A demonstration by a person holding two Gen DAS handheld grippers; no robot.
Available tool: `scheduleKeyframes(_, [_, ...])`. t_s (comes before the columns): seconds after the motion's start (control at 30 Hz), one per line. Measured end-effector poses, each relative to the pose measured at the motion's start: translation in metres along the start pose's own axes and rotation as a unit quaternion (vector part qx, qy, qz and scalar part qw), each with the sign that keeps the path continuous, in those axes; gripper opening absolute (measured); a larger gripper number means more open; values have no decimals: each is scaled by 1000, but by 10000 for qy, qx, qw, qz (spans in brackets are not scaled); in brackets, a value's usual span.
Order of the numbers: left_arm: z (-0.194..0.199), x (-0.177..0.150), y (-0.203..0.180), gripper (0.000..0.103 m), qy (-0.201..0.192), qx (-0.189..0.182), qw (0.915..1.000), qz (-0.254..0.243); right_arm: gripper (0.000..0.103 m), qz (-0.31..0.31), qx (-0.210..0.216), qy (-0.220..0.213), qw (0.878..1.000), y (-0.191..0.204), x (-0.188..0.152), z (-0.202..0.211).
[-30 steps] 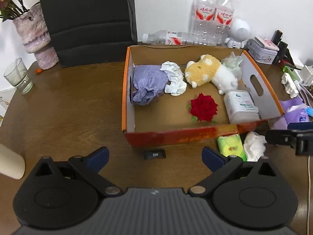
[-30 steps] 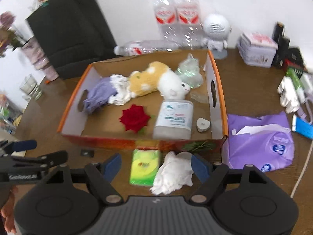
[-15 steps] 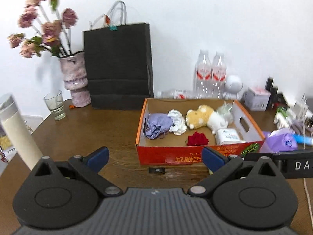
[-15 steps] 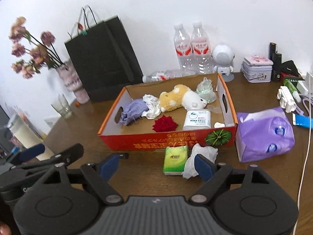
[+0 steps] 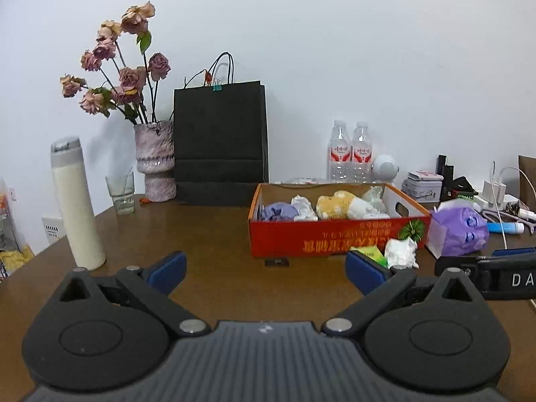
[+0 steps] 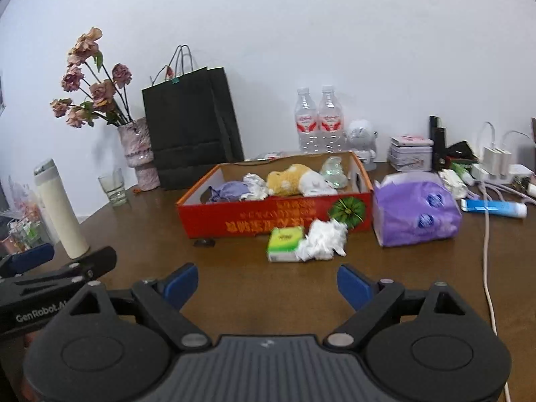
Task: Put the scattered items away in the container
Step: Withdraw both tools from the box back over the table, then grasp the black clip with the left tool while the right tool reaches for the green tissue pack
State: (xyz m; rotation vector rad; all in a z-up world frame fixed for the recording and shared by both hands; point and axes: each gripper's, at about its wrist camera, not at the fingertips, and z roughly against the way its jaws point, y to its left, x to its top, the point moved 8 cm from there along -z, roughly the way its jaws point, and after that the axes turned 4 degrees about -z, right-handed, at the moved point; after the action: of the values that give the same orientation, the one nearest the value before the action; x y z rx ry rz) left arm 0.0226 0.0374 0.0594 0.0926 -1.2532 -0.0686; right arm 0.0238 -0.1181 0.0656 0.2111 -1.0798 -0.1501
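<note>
Hovering low over a brown wooden table, the left gripper and the right gripper both face a red cardboard box with nothing between their blue pads; the left one's jaws stand wide apart, and the right one's are spreading wider. Inside the box lie a purple cloth, crumpled paper and a yellow-and-white plush toy. Three items sit on the table outside it: a green tissue packet touching a white paper wad just before the box's front wall, and a small black object near its left corner. A purple tissue pack sits beside the box's right end.
</note>
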Motion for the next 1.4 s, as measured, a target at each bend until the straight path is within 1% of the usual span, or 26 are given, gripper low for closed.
scheduleKeyframes(0.07, [2,-11,1,103,-18,144,9999,46,90,-66,7,11,10000,0,-14,4])
scheduleKeyframes(0.13, [1,-20,0,103,13,278,9996,10,90,37,73,-47,10000,4,-24,8])
scheduleKeyframes(0.17, [1,-24,-2,103,54,281,9996,6,90,135,18,-115,9998,5,-27,11])
scheduleKeyframes(0.23, [5,-30,-3,103,62,209,9998,38,90,264,-129,-186,9994,5,-31,15])
scheduleKeyframes(0.4, [21,-37,-5,103,-187,108,9997,-61,91,325,-169,-388,9986,9,-44,27])
scheduleKeyframes(0.47, [26,-39,-5,103,-185,59,9998,23,92,482,-192,-437,9977,14,-50,30])
scheduleKeyframes(0.57, [32,-42,-1,103,-151,11,9998,97,92,565,-226,-628,9962,19,-54,40])
scheduleKeyframes(0.67, [40,-43,2,103,-176,28,9998,124,93,475,-181,-761,9958,22,-56,52])
scheduleKeyframes(0.83, [49,-47,3,103,-158,-18,9998,139,93,305,-128,-716,9969,19,-62,59])
scheduleKeyframes(1.03, [45,-48,3,103,-91,-47,9999,121,93,285,-140,-723,9969,18,-59,56])
scheduleKeyframes(1.07, [41,-47,4,103,-28,-104,9999,115,93,285,-120,-691,9971,18,-57,54])
scheduleKeyframes(1.1, [35,-45,5,103,69,-237,9997,83,93,296,-94,-633,9975,17,-55,50])
scheduleKeyframes(1.17, [16,-39,4,103,273,-655,9974,-103,92,430,24,-485,9979,18,-46,38])
scheduleKeyframes(1.2, [7,-34,5,103,311,-791,9962,-214,91,549,99,-400,9976,18,-39,30])
scheduleKeyframes(1.3, [-32,-20,11,103,348,-1017,9928,-528,90,873,175,-145,9959,19,-15,-5])
scheduleKeyframes(1.37, [-68,-18,9,103,626,-1439,9850,-717,89,979,185,-36,9950,19,0,-35])
scheduleKeyframes(1.4, [-85,-18,7,100,750,-1531,9819,-832,88,1016,217,56,9946,19,6,-54])
